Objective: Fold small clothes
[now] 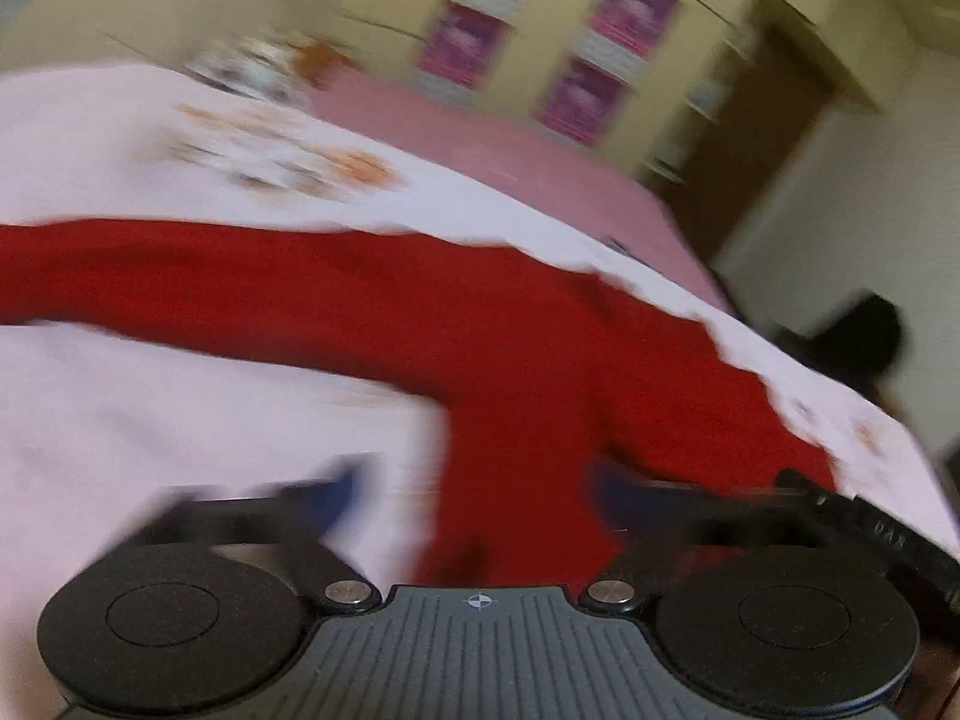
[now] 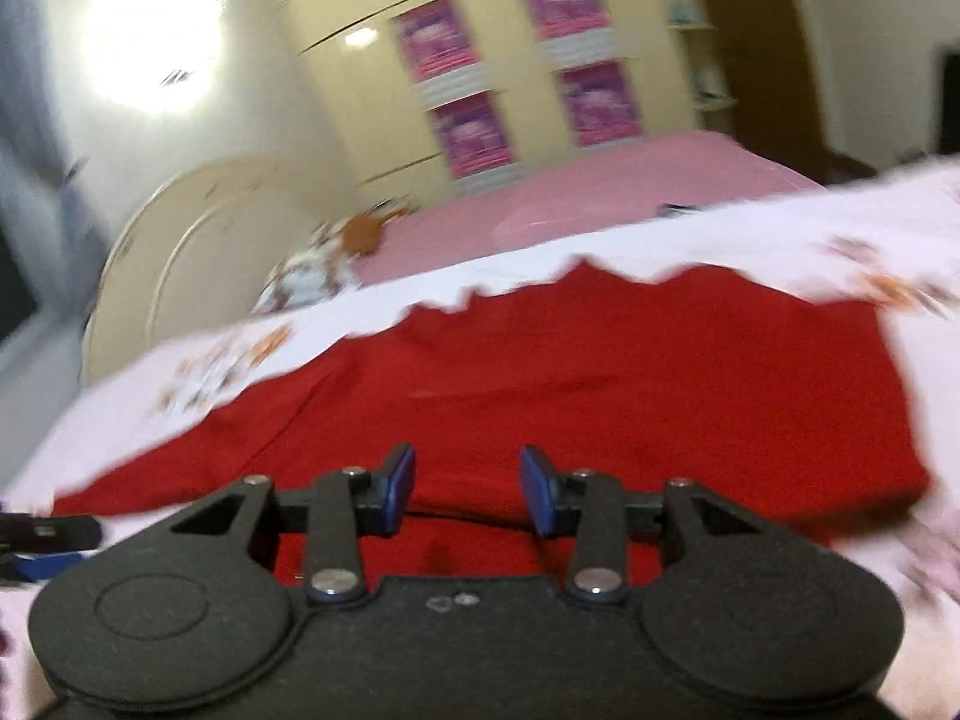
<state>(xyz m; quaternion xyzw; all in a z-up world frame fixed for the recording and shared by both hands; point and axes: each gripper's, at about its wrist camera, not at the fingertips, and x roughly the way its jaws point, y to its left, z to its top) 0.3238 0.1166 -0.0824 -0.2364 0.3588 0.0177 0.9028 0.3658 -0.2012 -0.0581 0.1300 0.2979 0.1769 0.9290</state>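
Both views were motion-blurred. A red garment [image 1: 480,330] lay spread flat on a white floral-print sheet [image 1: 180,408] covering the near part of a bed; a pink bedspread [image 1: 480,138] showed beyond the sheet's far edge. In the left wrist view 1 long red part, sleeve or leg I could not tell, ran off toward the left edge, with the wider body of the garment to the right and under the camera.

The left gripper [image 1: 474,492] hung low over the garment with its jaws spread apart, blue pads smeared by blur; red fabric showed in the gap below, but nothing was visibly pinched. Whether the pads touched cloth could not be told.

The right gripper [image 2: 468,486] sat over the garment's near edge, jaws parted, the 2 blue pads [image 2: 399,480] clearly separated with only red fabric seen behind them, nothing clamped. At the far left edge of the right wrist view a dark arm with a blue tip [image 2: 42,564] appeared, probably the other gripper.

Behind the bed stood a cream wardrobe [image 2: 540,90] with 4 pink-purple panels [image 2: 474,132], a curved cream headboard [image 2: 180,240], and a bright light [image 2: 150,42] on the wall.
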